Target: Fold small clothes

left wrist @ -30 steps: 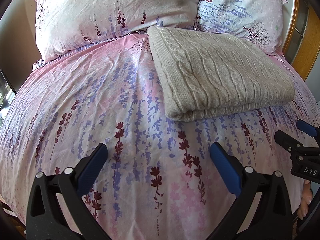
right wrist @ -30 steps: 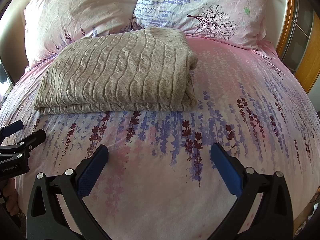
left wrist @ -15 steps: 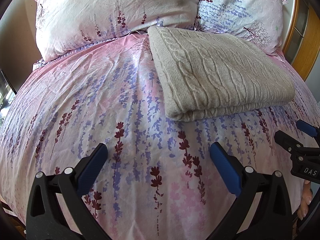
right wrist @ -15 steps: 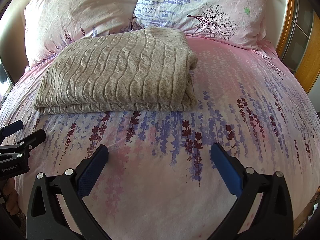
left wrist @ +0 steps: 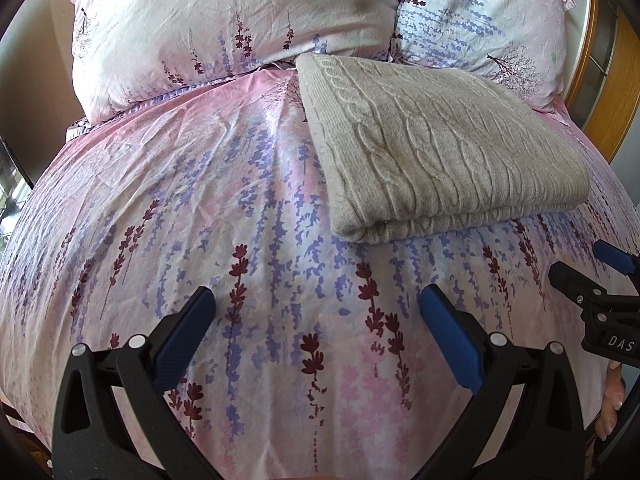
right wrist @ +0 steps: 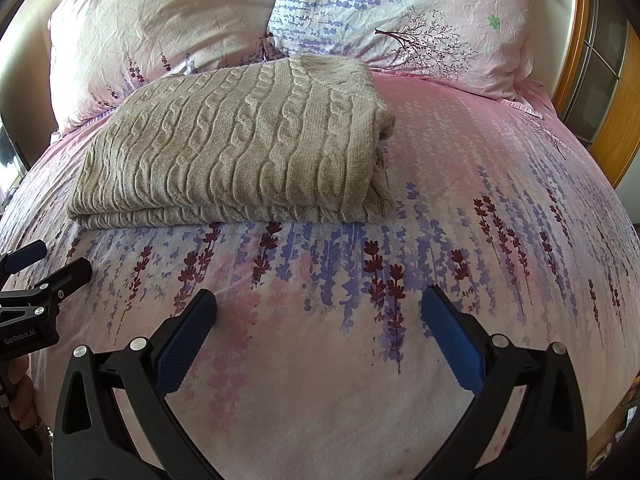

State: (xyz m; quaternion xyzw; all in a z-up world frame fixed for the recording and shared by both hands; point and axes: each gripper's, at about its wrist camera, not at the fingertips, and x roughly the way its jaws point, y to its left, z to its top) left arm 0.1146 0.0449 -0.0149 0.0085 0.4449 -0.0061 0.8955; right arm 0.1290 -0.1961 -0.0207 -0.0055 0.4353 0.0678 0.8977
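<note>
In the left wrist view, the left gripper (left wrist: 316, 312) hangs over the duvet (left wrist: 200, 200) with its blue pads spread wide and nothing between them. The sweater (left wrist: 436, 148), a beige cable-knit, lies folded flat on the duvet ahead and to the right, its far end against the two pillows (left wrist: 224, 20). At the right edge the right gripper (left wrist: 588, 276) shows side-on, low over the duvet and apart from the sweater. In the right wrist view, the right gripper (right wrist: 318, 312) is likewise wide open and empty above the duvet (right wrist: 480, 200). The sweater (right wrist: 240, 144) sits ahead and to the left, folded edge toward the camera, near the pillows (right wrist: 400, 8). The left gripper (right wrist: 44, 264) shows at the left edge, just short of the sweater's near corner. A wooden frame (right wrist: 616, 120) stands on the right.
</note>
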